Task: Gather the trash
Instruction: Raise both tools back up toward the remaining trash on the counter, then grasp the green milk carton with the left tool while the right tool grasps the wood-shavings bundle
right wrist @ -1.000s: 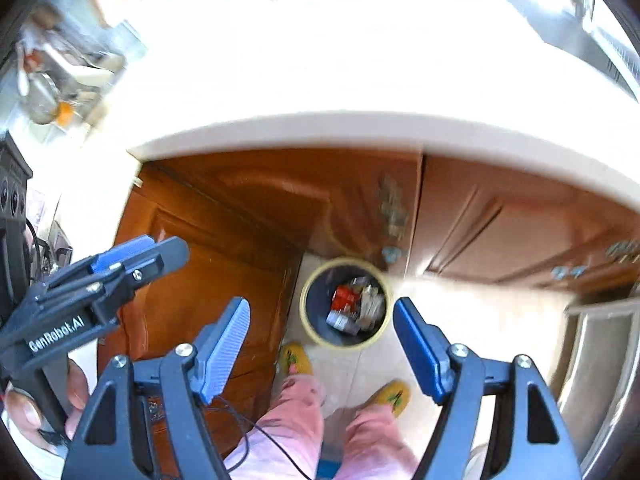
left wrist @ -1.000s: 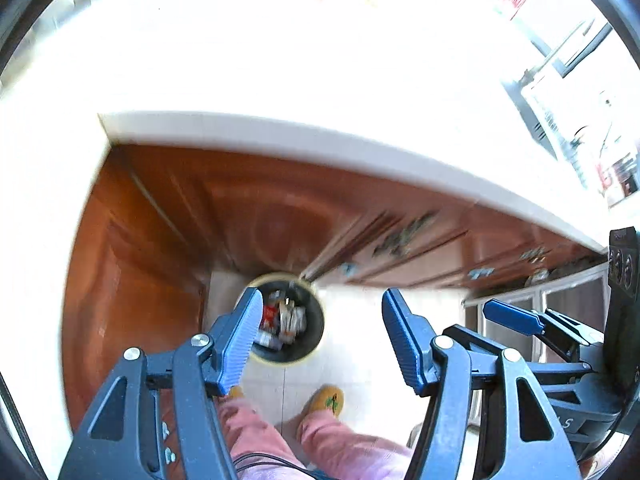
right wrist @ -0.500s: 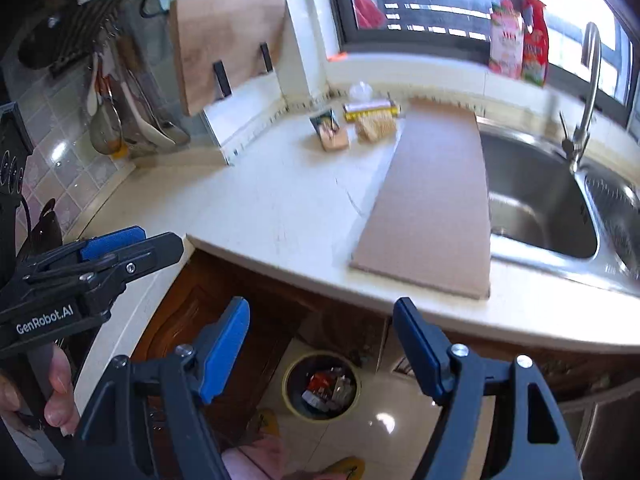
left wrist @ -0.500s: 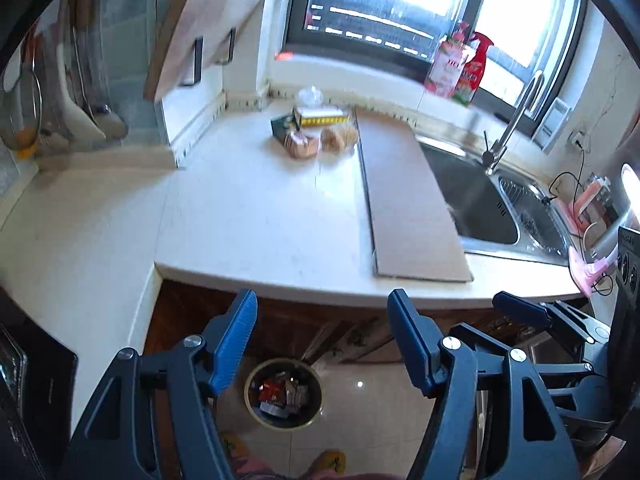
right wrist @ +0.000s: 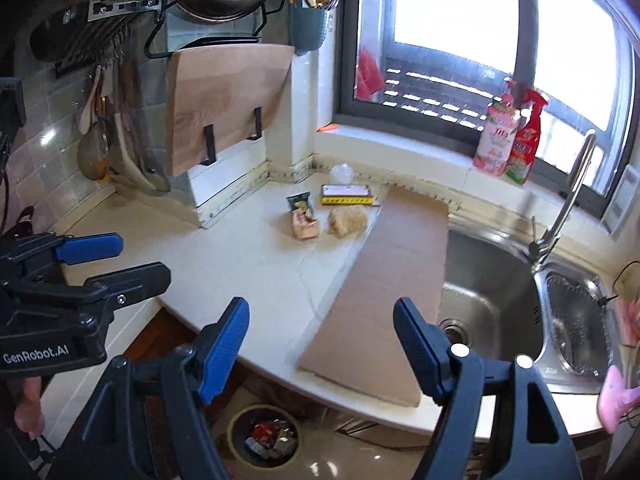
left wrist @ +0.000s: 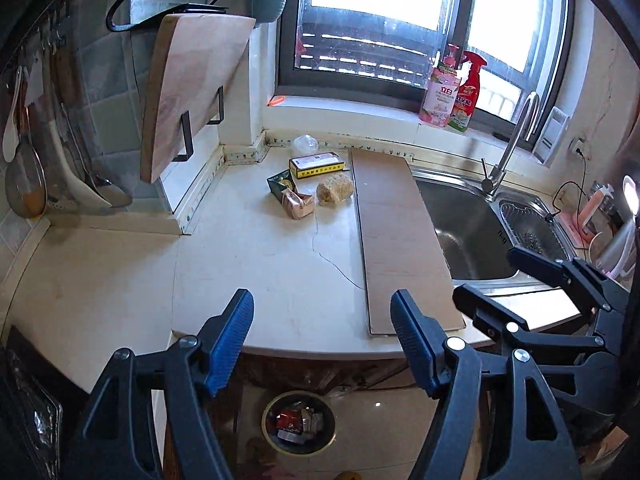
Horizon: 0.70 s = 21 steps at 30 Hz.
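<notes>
Trash lies at the back of the white counter [left wrist: 260, 264]: a yellow-black box [left wrist: 317, 165], a dark green packet [left wrist: 281, 184], a pinkish wrapper [left wrist: 298, 204], a brown crumpled lump [left wrist: 335, 193] and a clear plastic piece [left wrist: 306, 144]. On the floor below the counter edge stands a yellow-rimmed bin [left wrist: 265, 424] with wrappers in it. My left gripper [left wrist: 322, 304] hovers over the counter's front edge, its jaws opening with nothing between them. The right gripper [right wrist: 322, 312] hangs beside it, open and empty, far from the trash.
A long cardboard sheet [left wrist: 396, 232] lies along the counter beside the steel sink [left wrist: 468, 220] with its tap [left wrist: 516, 136]. A wooden cutting board [left wrist: 192, 92] hangs on a rack at the left. Two bottles [left wrist: 452, 88] stand on the windowsill.
Both grippers have risen from over the bin at cabinet height to above the counter and tilted up. The counter top, trash and sink have come into view. Left jaws stand slightly wider.
</notes>
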Each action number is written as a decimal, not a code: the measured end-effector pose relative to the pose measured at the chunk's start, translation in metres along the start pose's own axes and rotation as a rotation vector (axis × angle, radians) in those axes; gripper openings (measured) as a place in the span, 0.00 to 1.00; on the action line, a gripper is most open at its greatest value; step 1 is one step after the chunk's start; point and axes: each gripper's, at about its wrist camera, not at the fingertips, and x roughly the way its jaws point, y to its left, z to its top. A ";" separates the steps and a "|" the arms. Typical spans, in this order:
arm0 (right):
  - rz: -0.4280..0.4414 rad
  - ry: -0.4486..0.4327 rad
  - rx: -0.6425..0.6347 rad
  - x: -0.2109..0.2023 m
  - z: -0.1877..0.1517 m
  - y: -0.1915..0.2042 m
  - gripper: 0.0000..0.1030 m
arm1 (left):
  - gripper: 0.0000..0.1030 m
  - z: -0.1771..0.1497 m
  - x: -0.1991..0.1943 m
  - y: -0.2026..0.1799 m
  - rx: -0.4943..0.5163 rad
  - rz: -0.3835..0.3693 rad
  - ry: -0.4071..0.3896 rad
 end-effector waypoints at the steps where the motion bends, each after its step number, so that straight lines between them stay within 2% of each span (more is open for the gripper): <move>1: -0.023 -0.005 -0.005 0.002 0.005 -0.001 0.73 | 0.67 0.006 0.005 0.000 0.009 0.007 -0.002; 10: -0.039 0.006 0.091 0.051 0.051 -0.022 0.73 | 0.67 0.071 0.075 0.012 0.039 -0.015 0.028; 15: -0.046 0.092 0.202 0.119 0.072 -0.044 0.73 | 0.67 0.105 0.141 0.025 0.027 -0.038 0.078; 21: -0.011 0.204 0.351 0.209 0.089 -0.067 0.73 | 0.67 0.142 0.235 0.044 -0.012 -0.046 0.136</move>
